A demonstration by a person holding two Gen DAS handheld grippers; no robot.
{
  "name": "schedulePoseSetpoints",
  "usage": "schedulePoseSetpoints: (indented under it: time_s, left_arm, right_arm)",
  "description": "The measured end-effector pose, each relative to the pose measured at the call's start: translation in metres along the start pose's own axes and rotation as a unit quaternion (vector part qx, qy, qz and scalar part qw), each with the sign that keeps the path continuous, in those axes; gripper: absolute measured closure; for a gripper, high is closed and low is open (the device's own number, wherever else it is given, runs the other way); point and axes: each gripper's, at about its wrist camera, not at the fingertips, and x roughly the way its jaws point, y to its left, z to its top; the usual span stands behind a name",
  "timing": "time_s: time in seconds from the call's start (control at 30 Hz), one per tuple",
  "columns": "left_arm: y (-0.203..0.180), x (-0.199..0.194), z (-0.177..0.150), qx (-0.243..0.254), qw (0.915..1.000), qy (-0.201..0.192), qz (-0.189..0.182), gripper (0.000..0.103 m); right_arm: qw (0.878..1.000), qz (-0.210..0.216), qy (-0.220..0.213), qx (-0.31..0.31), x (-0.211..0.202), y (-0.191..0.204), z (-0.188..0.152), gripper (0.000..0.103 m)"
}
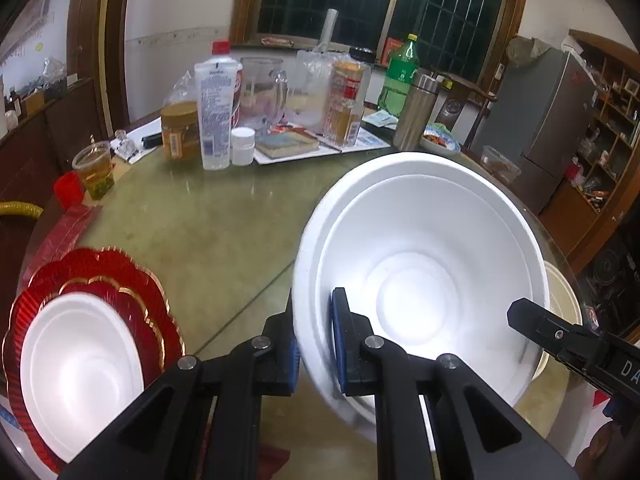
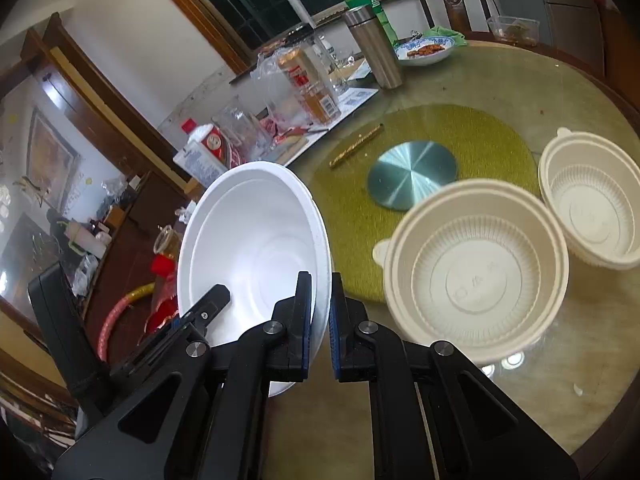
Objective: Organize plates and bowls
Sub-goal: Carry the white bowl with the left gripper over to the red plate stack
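A white foam bowl [image 1: 420, 264] is held above the round table, gripped from both sides. My left gripper [image 1: 316, 340] is shut on its near-left rim. My right gripper [image 2: 320, 320] is shut on its right rim; one of its fingers [image 1: 532, 320] shows at the bowl's right in the left wrist view. The same bowl [image 2: 252, 248] shows tilted in the right wrist view. A second white foam bowl [image 1: 80, 368] sits on a stack of red scalloped plates [image 1: 136, 280] at the table's left. Two beige plastic bowls [image 2: 476, 276] [image 2: 592, 200] stand on the table at the right.
The table's far side holds bottles, jars, a glass pitcher [image 1: 262, 96], a steel flask [image 2: 374, 48], a green bottle [image 1: 400, 76] and a dish of food [image 2: 426, 50]. A green mat with a metal disc [image 2: 412, 176] covers the centre. A cup of tea [image 1: 94, 168] stands at the left edge.
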Motion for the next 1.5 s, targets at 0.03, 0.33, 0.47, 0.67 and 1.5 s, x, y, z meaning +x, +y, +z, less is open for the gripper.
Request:
schedulePoseSetpoints:
  time_s: [0.03, 0.33, 0.47, 0.67, 1.5]
  left_arm:
    - [0.001, 0.000, -0.002, 0.000, 1.0000, 0.002, 0.000, 0.091]
    - [0.008, -0.009, -0.020, 0.005, 1.0000, 0.005, 0.003, 0.091]
    - [0.010, -0.011, -0.026, 0.008, 0.9999, 0.006, 0.005, 0.091]
    - [0.011, -0.011, -0.036, 0.016, 0.9998, 0.010, 0.005, 0.091]
    - [0.014, -0.019, -0.049, 0.028, 0.9995, 0.009, 0.005, 0.091]
  right_arm:
    - [1.000, 0.000, 0.001, 0.000, 0.000, 0.000, -0.003, 0.096]
    - [1.000, 0.004, 0.003, 0.003, 0.000, -0.001, -0.024, 0.096]
    - [1.000, -0.003, 0.001, -0.005, -0.002, 0.004, -0.034, 0.096]
    - [0.999, -0.028, -0.002, -0.020, -0.003, 0.007, -0.046, 0.095]
    - [0.998, -0.049, -0.013, -0.044, -0.013, 0.015, -0.064, 0.095]
